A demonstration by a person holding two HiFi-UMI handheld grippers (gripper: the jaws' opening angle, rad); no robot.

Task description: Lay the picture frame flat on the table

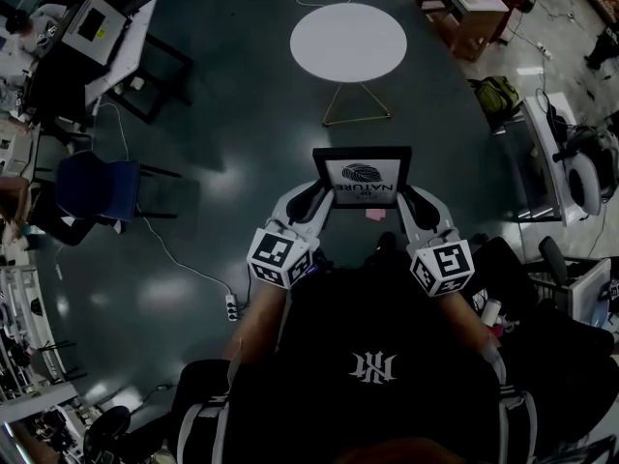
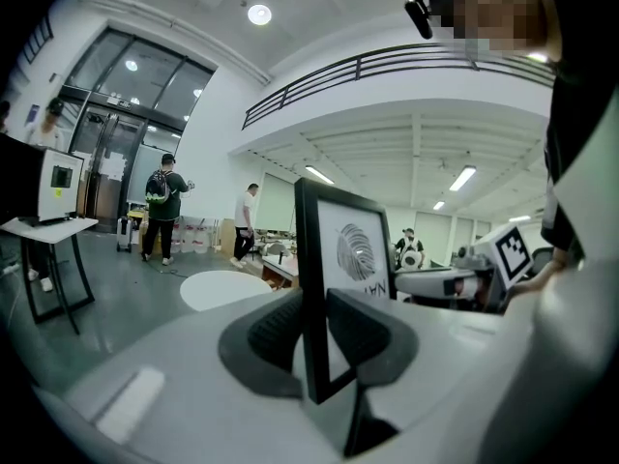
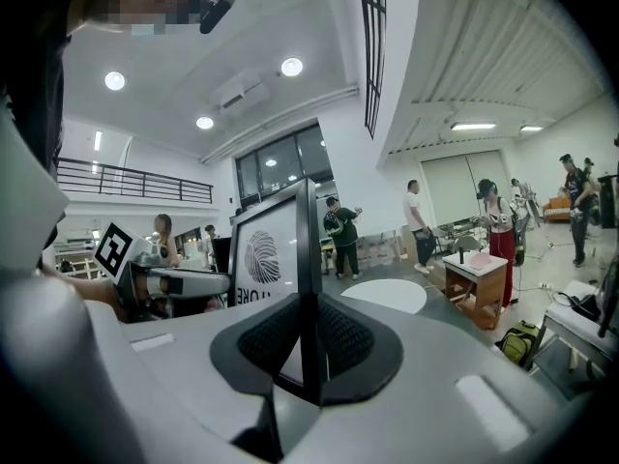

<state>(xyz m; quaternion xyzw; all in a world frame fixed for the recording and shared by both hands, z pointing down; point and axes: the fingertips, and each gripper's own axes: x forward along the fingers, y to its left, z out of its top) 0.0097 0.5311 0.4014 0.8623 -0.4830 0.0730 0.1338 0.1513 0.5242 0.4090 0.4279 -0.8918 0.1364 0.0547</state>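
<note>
Over open dark floor (image 1: 232,143), well short of the round white table (image 1: 348,42), the black-rimmed, white-printed picture frame (image 1: 362,176) stands upright in the air, print facing the person, left gripper (image 1: 311,199) and right gripper (image 1: 414,199) each clamped on a side edge.

We had the right gripper (image 3: 308,341) clamped on one black edge of the picture frame (image 3: 266,257), which stood upright, its fingerprint print facing left. The left gripper (image 3: 193,281) reached in at the frame's far side. A round white table (image 3: 387,295) stood beyond.
</note>
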